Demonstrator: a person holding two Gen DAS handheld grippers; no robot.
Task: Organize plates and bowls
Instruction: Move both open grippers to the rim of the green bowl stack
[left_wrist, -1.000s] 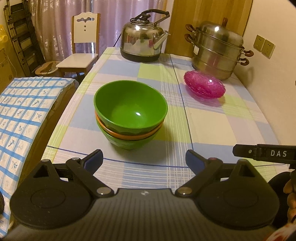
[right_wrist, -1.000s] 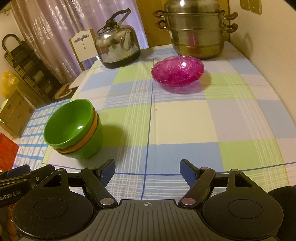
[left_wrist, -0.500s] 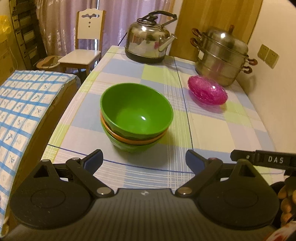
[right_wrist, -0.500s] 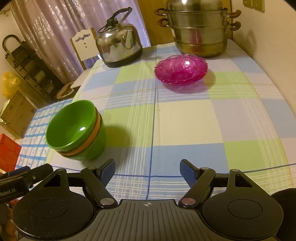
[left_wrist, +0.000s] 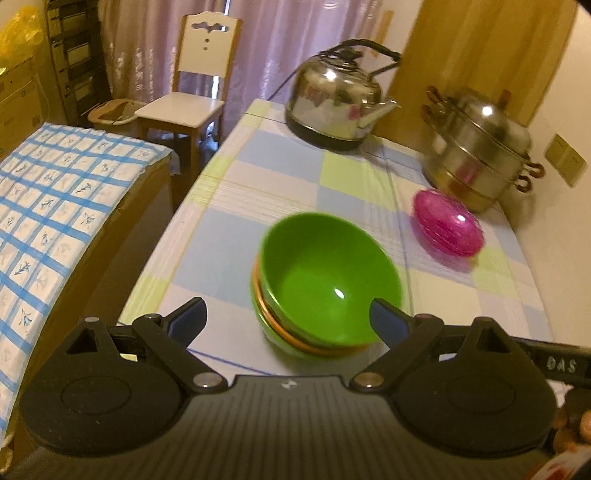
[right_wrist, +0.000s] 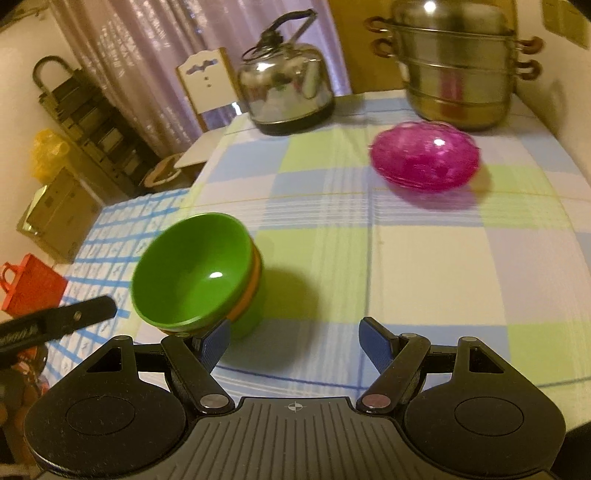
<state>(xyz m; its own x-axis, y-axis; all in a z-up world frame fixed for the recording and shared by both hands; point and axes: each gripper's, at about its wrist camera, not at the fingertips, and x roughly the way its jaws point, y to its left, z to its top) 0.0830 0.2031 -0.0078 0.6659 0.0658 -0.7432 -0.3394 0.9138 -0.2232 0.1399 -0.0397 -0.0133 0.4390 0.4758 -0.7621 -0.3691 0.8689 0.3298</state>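
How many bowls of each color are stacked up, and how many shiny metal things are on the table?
Green bowls: 2, the top bowl and the bottom bowl
Orange bowls: 1, an orange bowl between them, only its rim showing
Shiny metal things: 2, a kettle and a steamer pot
Total: 5
The pink dishes look stacked; their count is unclear.
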